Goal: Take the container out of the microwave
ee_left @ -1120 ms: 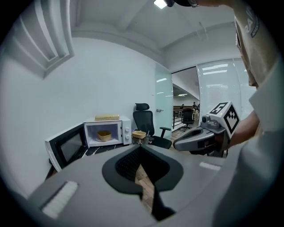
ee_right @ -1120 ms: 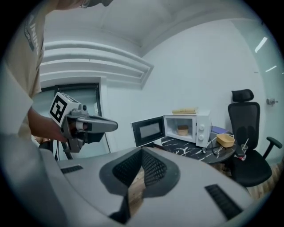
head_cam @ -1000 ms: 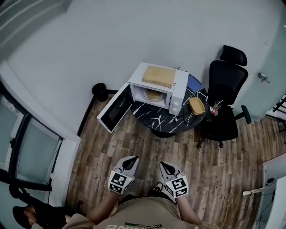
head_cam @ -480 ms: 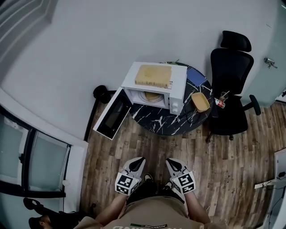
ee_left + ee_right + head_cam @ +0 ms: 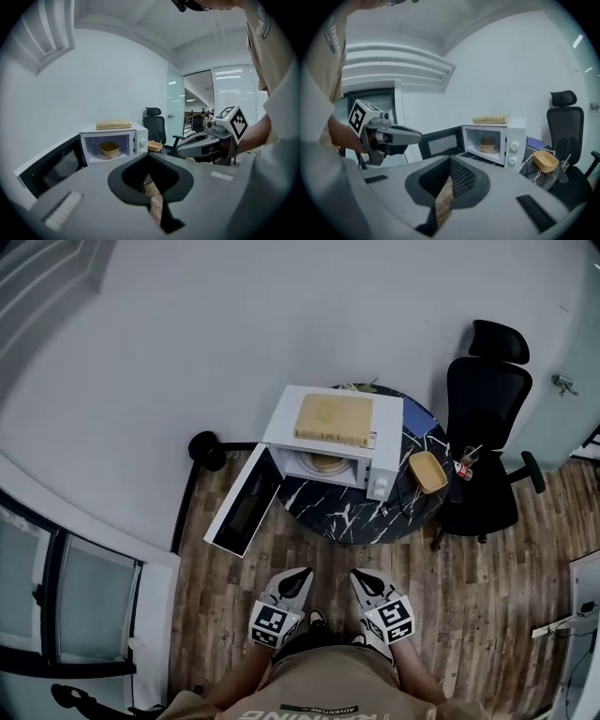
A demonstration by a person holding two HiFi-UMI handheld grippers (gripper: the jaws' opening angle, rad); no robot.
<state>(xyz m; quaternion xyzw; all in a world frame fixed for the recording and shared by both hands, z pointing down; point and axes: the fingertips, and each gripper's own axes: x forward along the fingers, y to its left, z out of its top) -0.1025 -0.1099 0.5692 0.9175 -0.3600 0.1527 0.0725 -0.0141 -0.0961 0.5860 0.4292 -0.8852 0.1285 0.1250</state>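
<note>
Two claws low at my front, left claw [image 5: 301, 574] and right claw [image 5: 358, 577], both pressed together on nothing, well apart from the white microwave [image 5: 382, 441] on the dark round worktop [image 5: 339, 514], its door [image 5: 242, 502] swung wide, tan container [image 5: 324, 462] sitting inside the microwave.

Ahead of me: plain white wall [image 5: 281, 315]. Under my feet: grey-brown wood-plank floor [image 5: 469, 596]. Furniture: round black marbled worktop [image 5: 347, 517]; black office chair [image 5: 483, 418] just beside it. My left: dark-framed windows [image 5: 56, 587]. Light: even and soft.
</note>
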